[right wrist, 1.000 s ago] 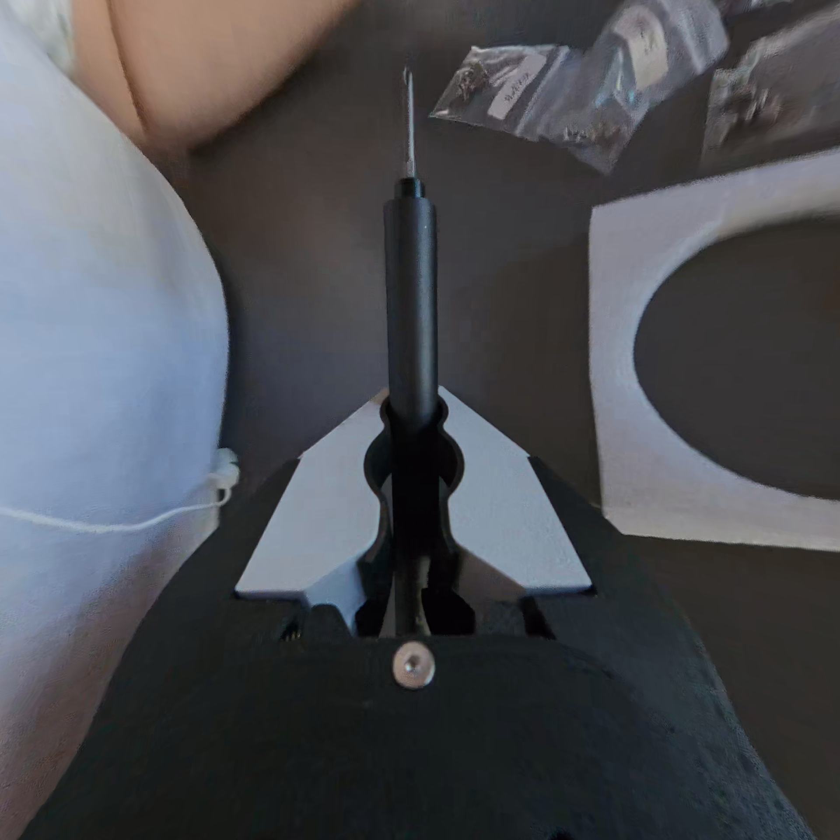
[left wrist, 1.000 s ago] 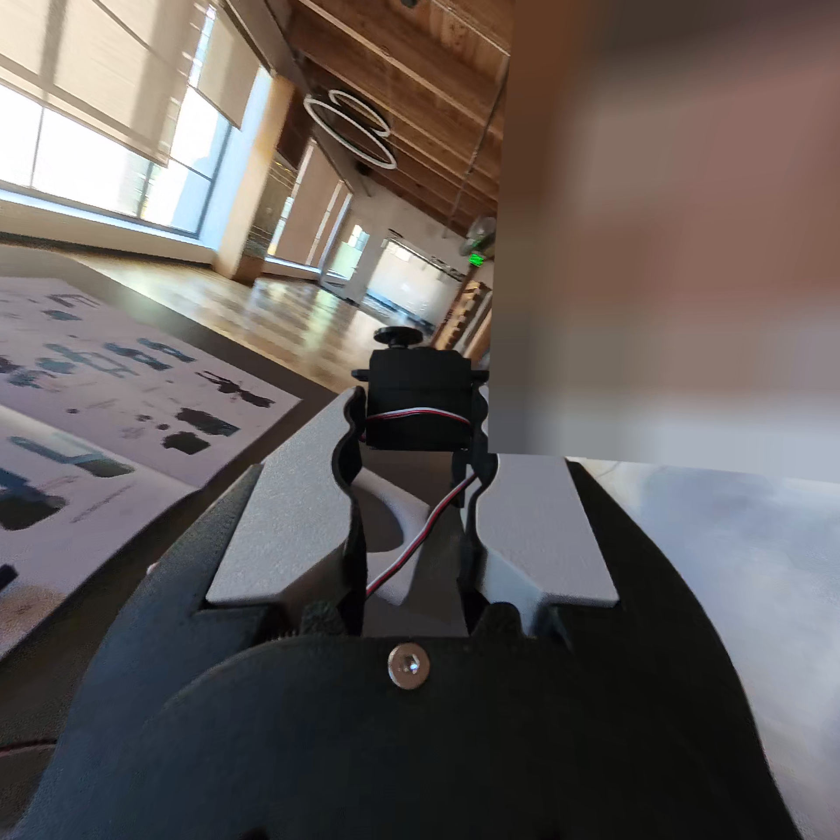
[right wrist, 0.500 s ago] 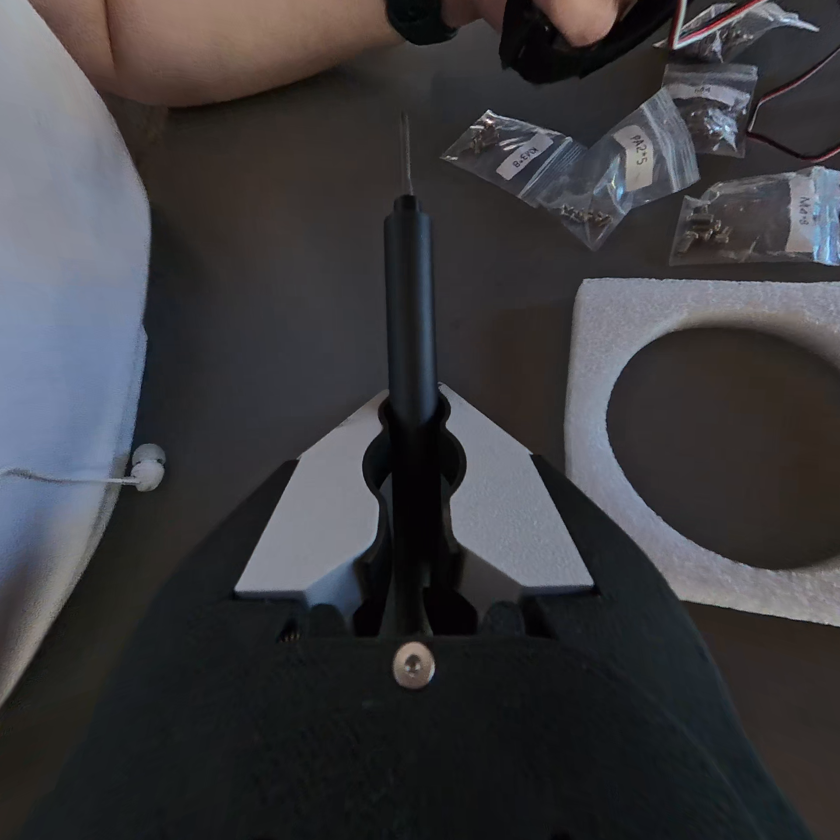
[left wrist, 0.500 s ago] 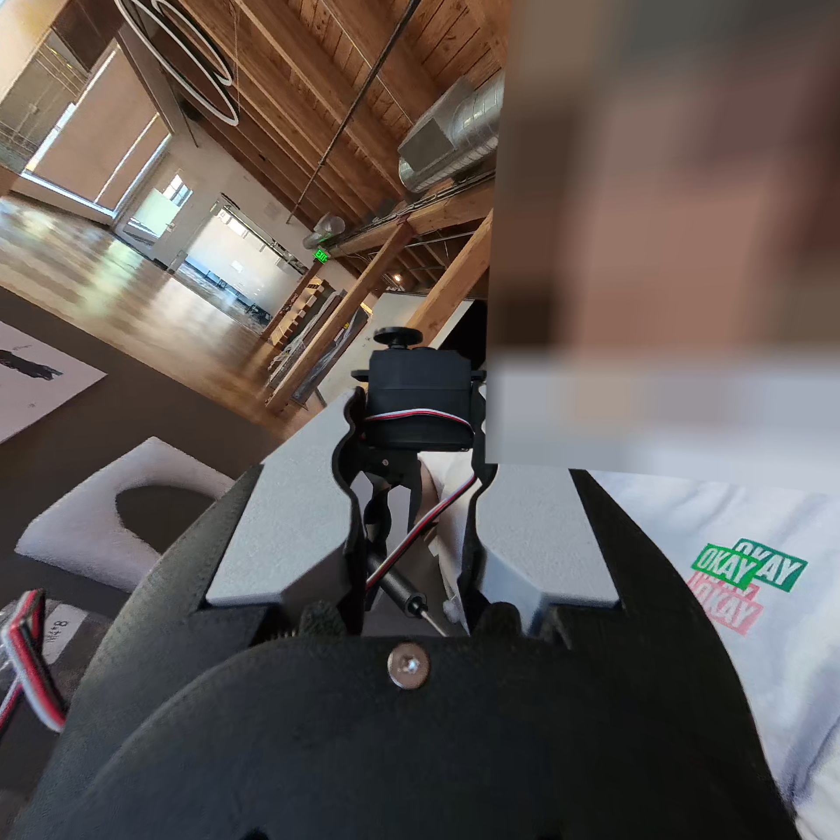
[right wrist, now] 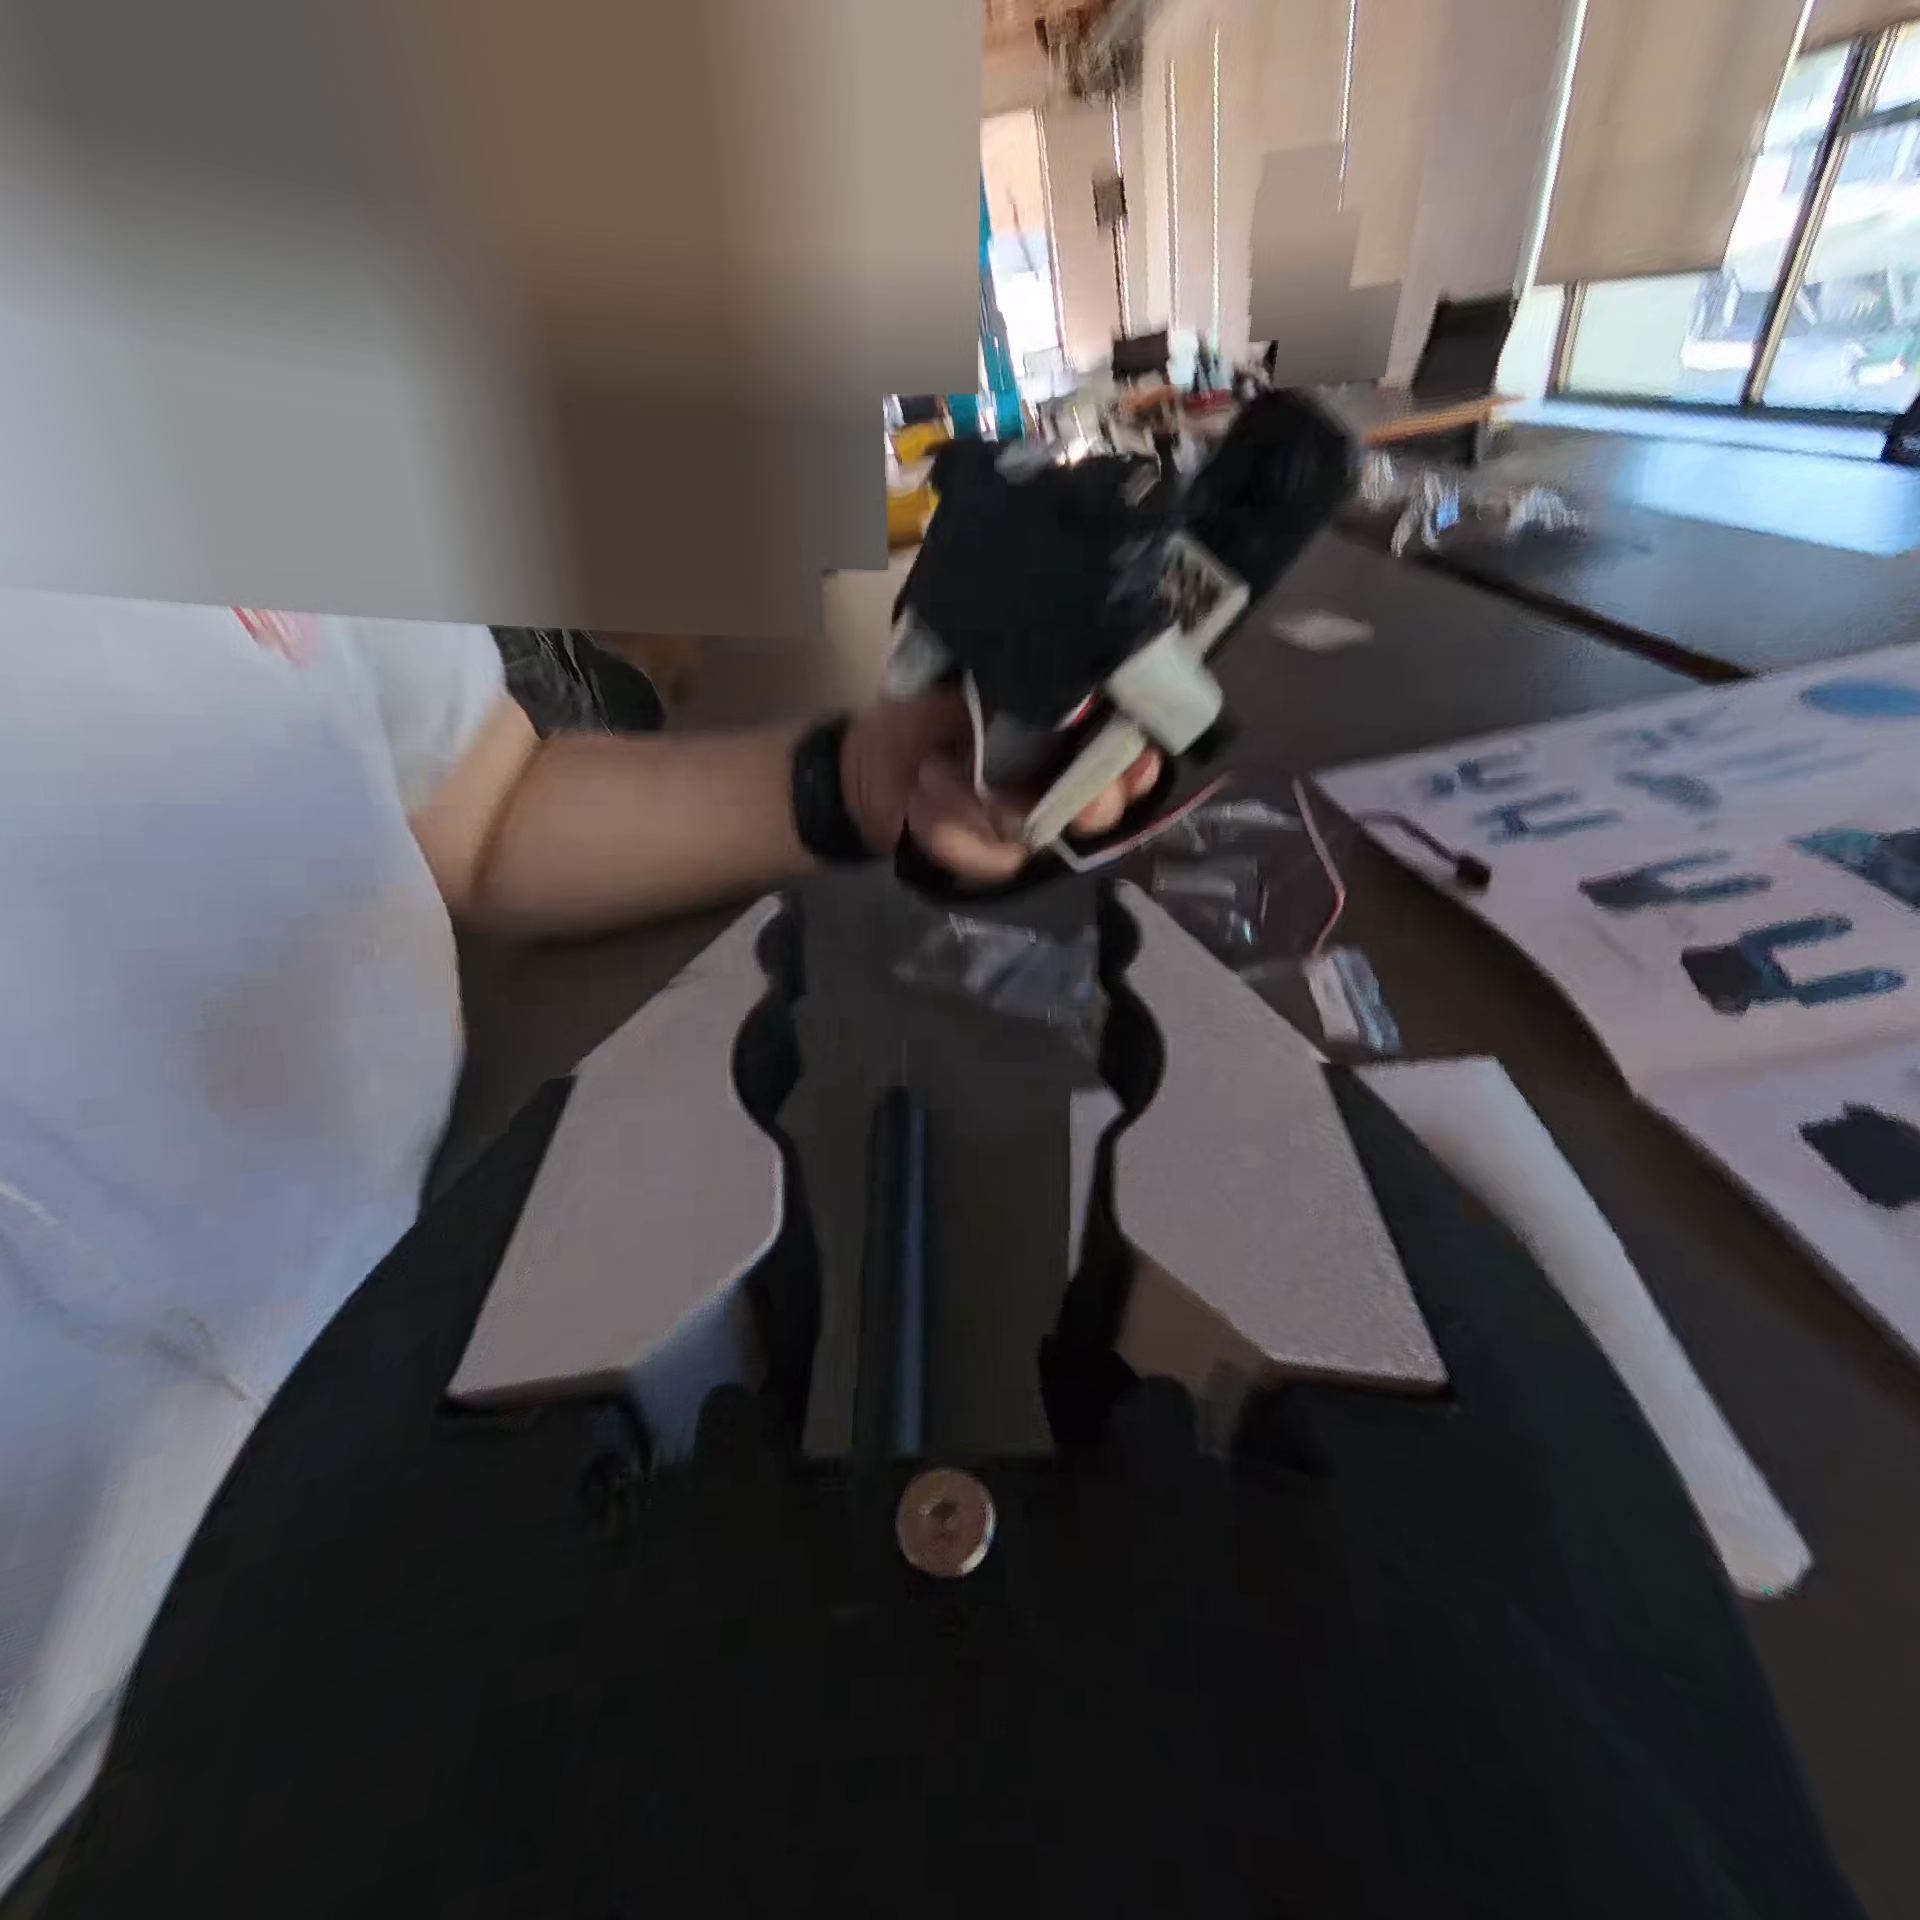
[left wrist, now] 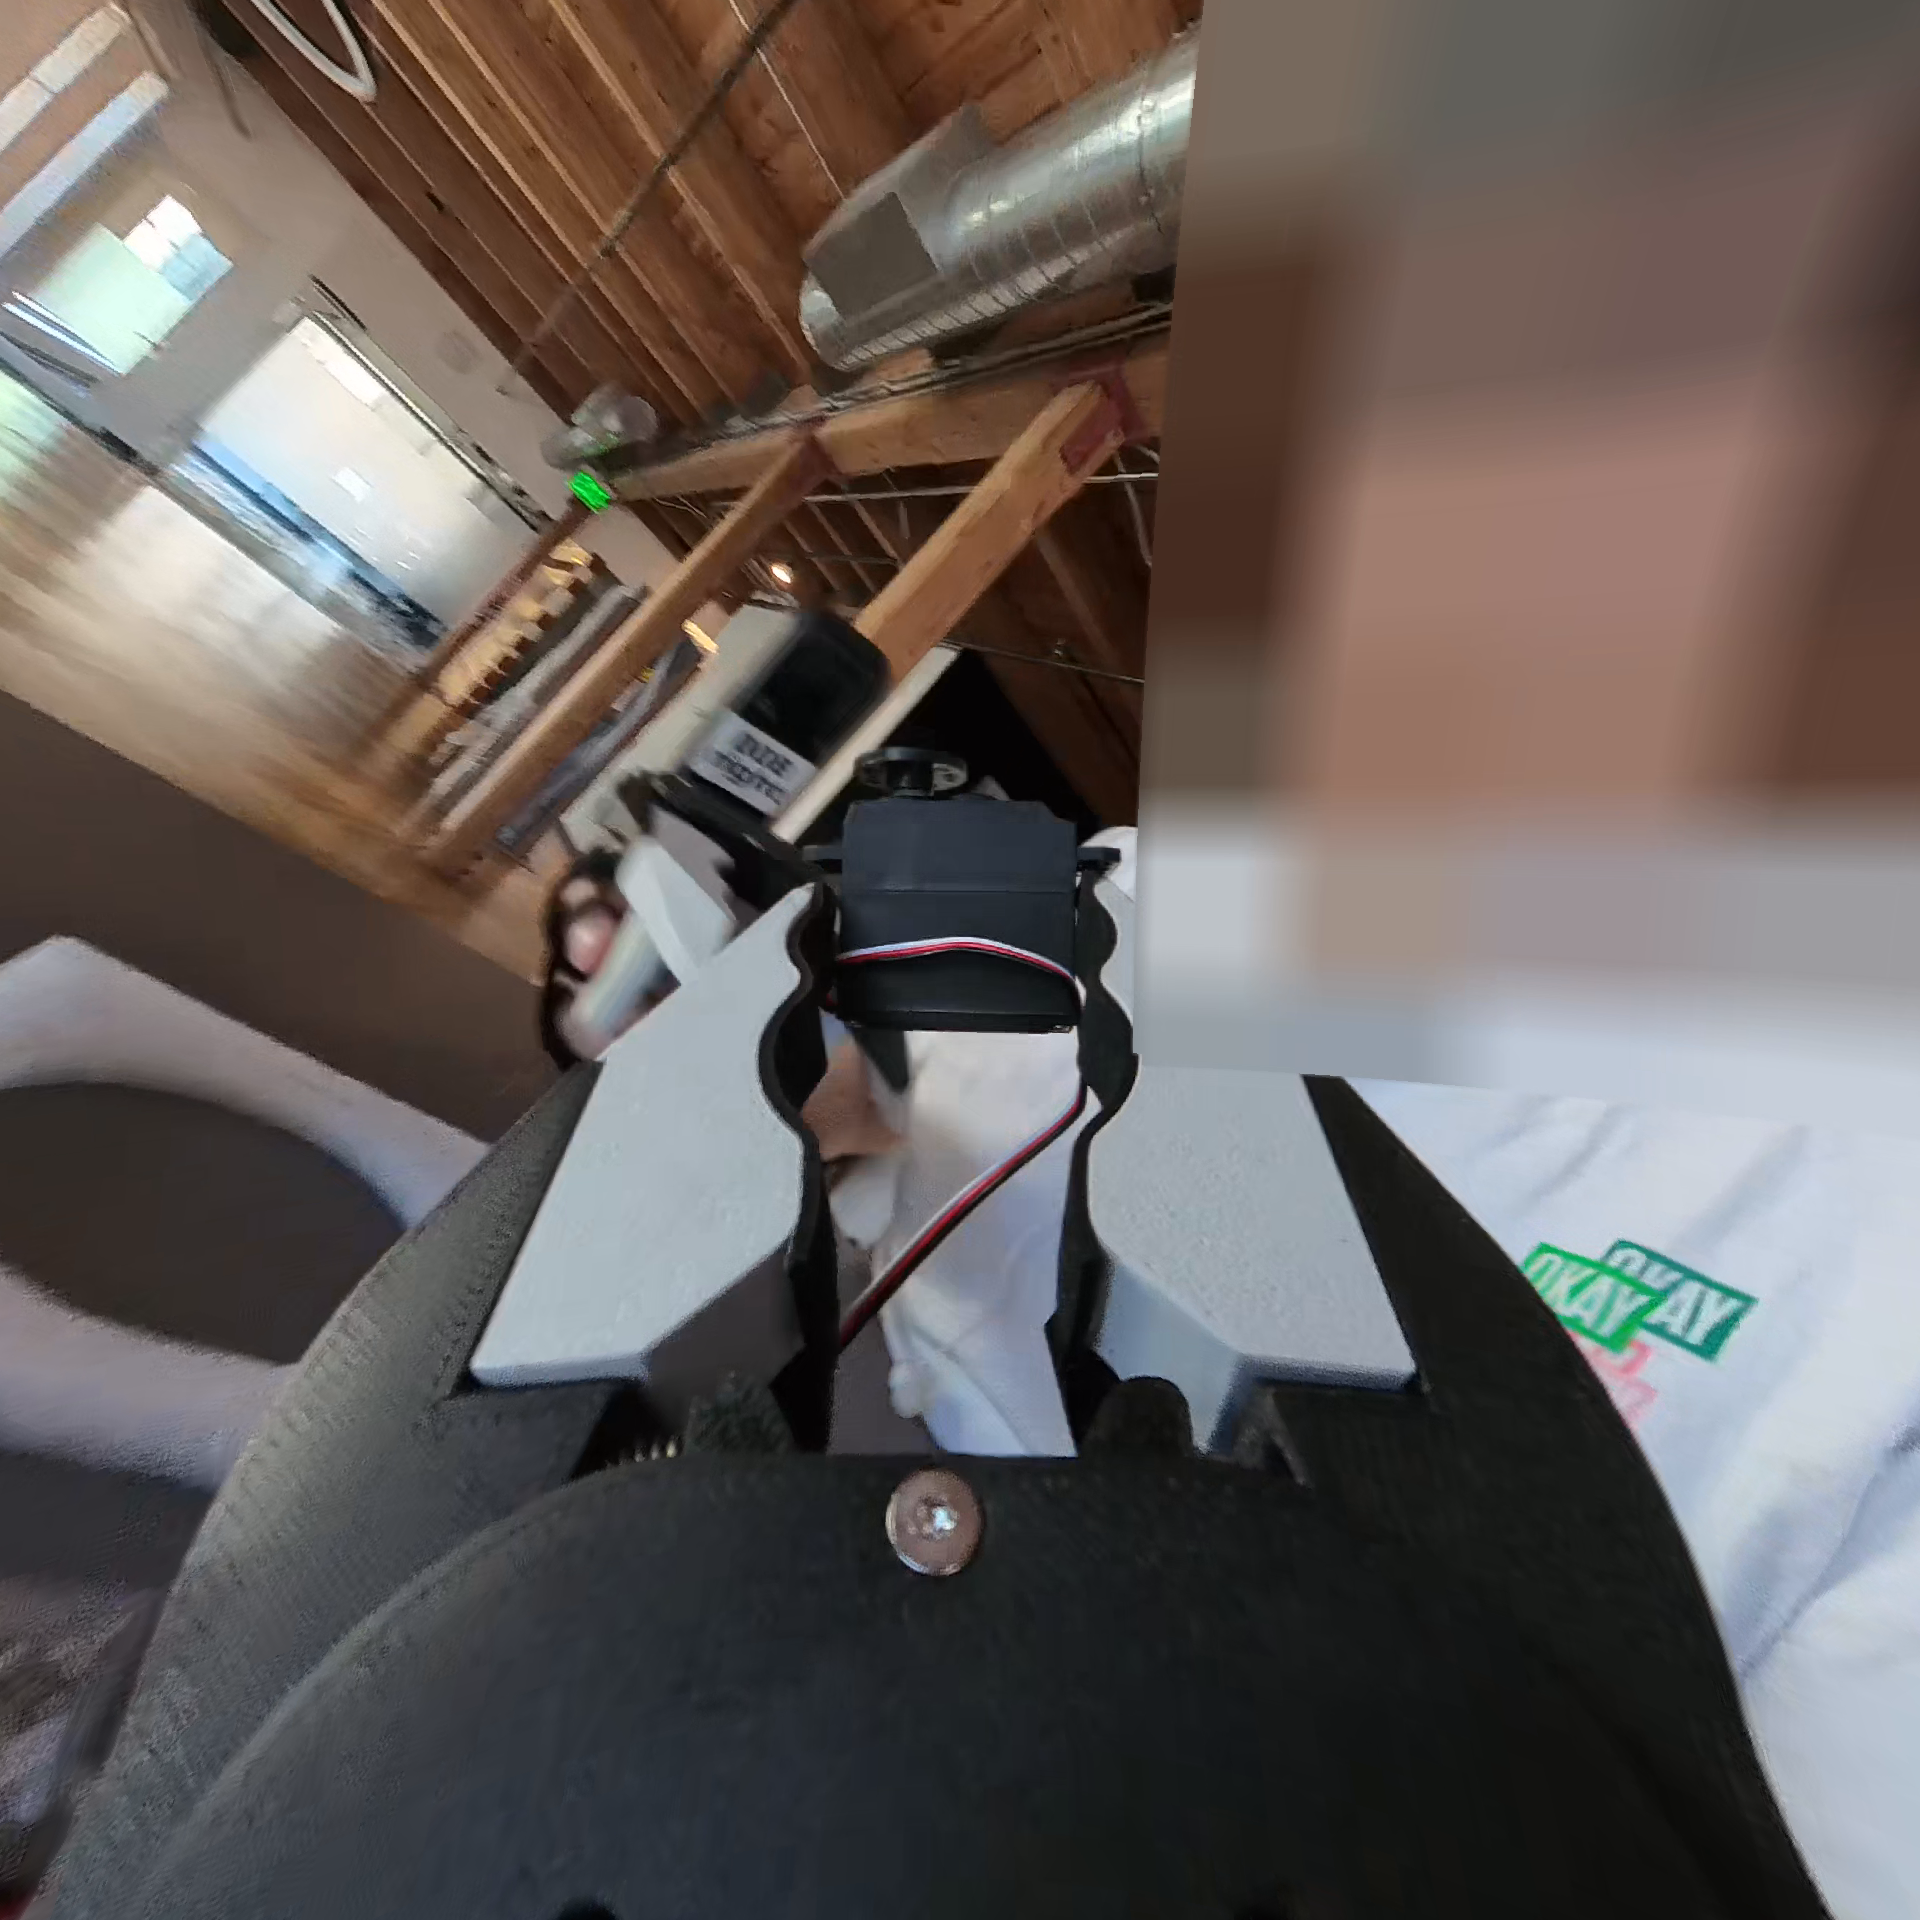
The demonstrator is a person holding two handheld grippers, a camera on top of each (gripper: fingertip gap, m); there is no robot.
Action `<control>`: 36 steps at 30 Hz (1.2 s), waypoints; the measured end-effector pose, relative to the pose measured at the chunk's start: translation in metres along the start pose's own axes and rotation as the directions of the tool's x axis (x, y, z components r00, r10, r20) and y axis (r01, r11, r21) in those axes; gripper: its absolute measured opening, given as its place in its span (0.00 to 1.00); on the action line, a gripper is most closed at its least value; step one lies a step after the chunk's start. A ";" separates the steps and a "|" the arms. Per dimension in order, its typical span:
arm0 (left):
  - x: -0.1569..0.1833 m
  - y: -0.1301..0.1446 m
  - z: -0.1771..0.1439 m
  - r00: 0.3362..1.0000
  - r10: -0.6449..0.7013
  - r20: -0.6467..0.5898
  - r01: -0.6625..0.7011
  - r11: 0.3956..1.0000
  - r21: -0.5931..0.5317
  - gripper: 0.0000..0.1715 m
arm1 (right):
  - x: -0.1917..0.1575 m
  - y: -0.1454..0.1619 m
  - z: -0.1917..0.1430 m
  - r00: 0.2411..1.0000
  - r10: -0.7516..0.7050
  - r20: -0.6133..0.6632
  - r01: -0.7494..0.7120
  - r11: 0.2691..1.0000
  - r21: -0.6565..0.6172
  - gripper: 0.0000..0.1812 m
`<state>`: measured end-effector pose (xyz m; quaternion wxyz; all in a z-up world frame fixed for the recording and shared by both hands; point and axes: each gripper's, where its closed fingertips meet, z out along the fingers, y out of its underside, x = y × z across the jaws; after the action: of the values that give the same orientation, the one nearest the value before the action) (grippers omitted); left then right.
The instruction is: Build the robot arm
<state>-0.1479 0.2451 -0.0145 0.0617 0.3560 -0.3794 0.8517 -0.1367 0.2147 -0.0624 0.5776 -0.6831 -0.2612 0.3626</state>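
Observation:
My left gripper (left wrist: 953,914) is shut on a black servo motor (left wrist: 956,904), both pads pressing its sides. The servo's red, white and black wire (left wrist: 966,1205) hangs back between the fingers. My right gripper (right wrist: 945,925) is open, its jaws wide apart. A black screwdriver handle (right wrist: 899,1268) lies low between the fingers with a gap on each side. The left gripper, held in a hand (right wrist: 935,790), also shows blurred in the right wrist view (right wrist: 1091,623), just beyond the right fingertips. The right gripper shows blurred in the left wrist view (left wrist: 707,862).
A person in a white shirt (right wrist: 208,935) sits close on the left. Small plastic bags of parts (right wrist: 997,966) lie on the dark table (right wrist: 1455,1039). A white foam piece (right wrist: 1558,1299) and a printed paper sheet (right wrist: 1662,883) lie to the right. The foam also shows in the left wrist view (left wrist: 156,1039). The tips of one gripper are about 6 centimeters away from the tips of the other.
My right gripper's jaws opened and let go of the black screwdriver, and its view swung up from the table towards the left gripper. My left gripper kept hold of the servo while turning.

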 end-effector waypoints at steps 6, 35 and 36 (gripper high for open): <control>0.008 0.032 0.026 0.980 -0.162 -0.112 0.146 0.979 -0.141 0.26 | -0.005 -0.037 0.009 0.962 -0.037 0.272 0.003 0.993 0.121 0.35; -0.081 0.031 -0.030 0.701 0.469 0.537 -0.237 0.864 -0.445 0.11 | 0.051 0.043 0.017 0.942 0.327 0.074 -0.300 0.921 -0.249 0.12; -0.082 0.032 -0.031 0.711 0.454 0.537 -0.222 0.870 -0.441 0.11 | 0.052 0.045 0.017 0.946 0.316 0.069 -0.290 0.922 -0.257 0.12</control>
<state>-0.1167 0.2569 -0.1016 -0.1662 0.5244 -0.5800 0.6008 -0.1222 0.2564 -0.1173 0.4114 -0.7600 -0.2259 0.4497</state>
